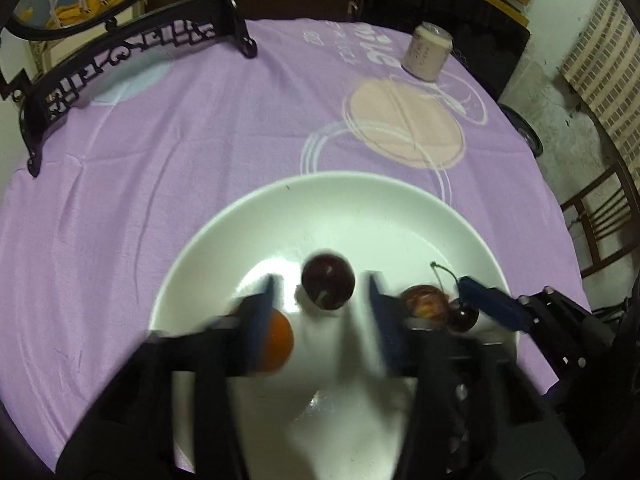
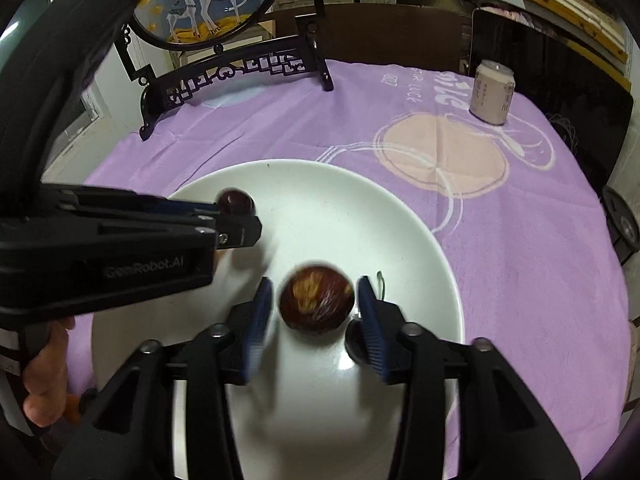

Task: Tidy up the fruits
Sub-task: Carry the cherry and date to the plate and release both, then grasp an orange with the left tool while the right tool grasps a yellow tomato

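A white plate (image 1: 328, 208) lies on the purple tablecloth. In the left wrist view my left gripper (image 1: 322, 288) is open over it, with a dark cherry (image 1: 328, 287) loose between its fingertips. An orange fruit (image 1: 278, 340) sits behind its left finger. A red-brown fruit (image 1: 425, 305) and a stemmed cherry (image 1: 464, 317) lie to the right, by the right gripper's blue finger (image 1: 490, 305). In the right wrist view my right gripper (image 2: 316, 300) is open around the red-brown fruit (image 2: 317, 302), not touching. The left gripper (image 2: 236, 224) enters from the left beside the dark cherry (image 2: 236, 202). The plate's rim (image 2: 360, 184) shows there too.
A pale can (image 1: 427, 53) stands at the table's far right, also in the right wrist view (image 2: 491, 93). A black carved stand with a round deer picture (image 2: 224, 68) occupies the far left. A wooden chair (image 1: 604, 220) stands off the table's right edge.
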